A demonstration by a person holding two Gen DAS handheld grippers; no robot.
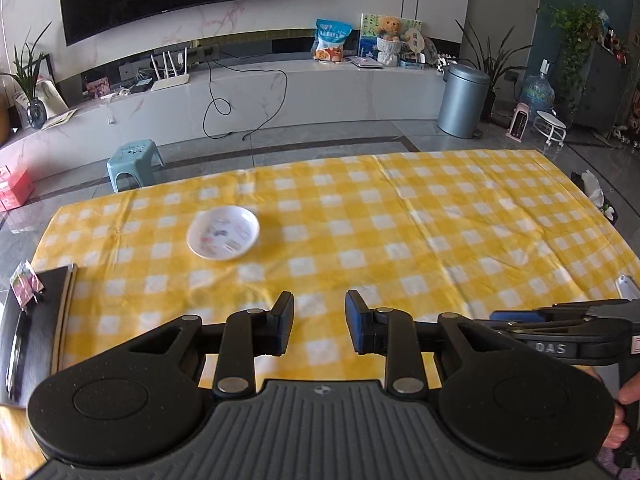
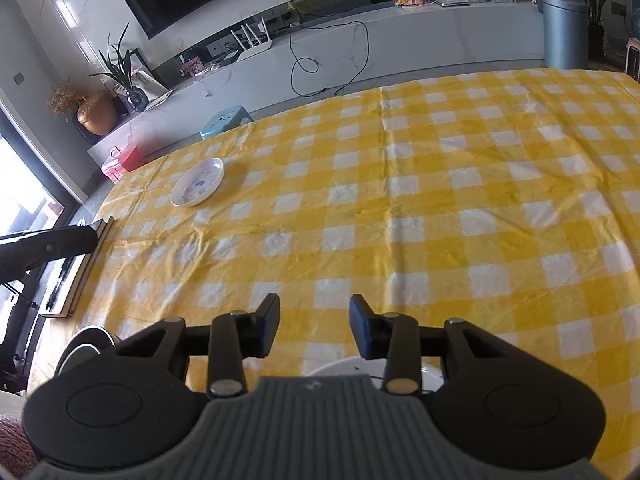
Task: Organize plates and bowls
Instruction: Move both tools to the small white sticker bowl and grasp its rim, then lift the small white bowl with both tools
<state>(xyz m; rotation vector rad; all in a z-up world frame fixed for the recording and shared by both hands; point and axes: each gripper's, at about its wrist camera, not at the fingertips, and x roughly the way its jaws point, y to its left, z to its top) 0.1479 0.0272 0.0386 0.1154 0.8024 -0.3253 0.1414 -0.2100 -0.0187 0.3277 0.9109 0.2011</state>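
Nearest the lens in each wrist view, a gripper hangs over the worktop with its jaws apart and nothing between the pads: the left gripper (image 1: pixel 319 322) shows bare checked cloth in its gap, and so does the right gripper (image 2: pixel 314 328). Both are matte black plastic with ribbed grey housings and dark blue rubbery pads. Just beneath the right gripper a white dish (image 2: pixel 430 372) peeps out, smooth and glossy, mostly hidden by the fingers; whether it is a plate or a bowl I cannot tell. At the worktop's left edge lies a flat dark notebook (image 1: pixel 36 320) with a pale trim. The yellow-and-white checked tablecloth (image 1: pixel 400 240) covers the worktop, soft and lightly creased along its fold lines. Further out, well apart from both grippers, sits a small white plate (image 1: pixel 223 233), round and shallow with a raised rim and faint printed pictures in its well, lying flat and alone on the cloth. Judging by this, sorting is under way but not finished: neither gripper carries anything, the far plate still waits to be gathered, and no finished stack is in sight. Beyond the worktop stand a pale blue plastic stool (image 1: pixel 134 162) and a grey metal bin (image 1: pixel 462 100).
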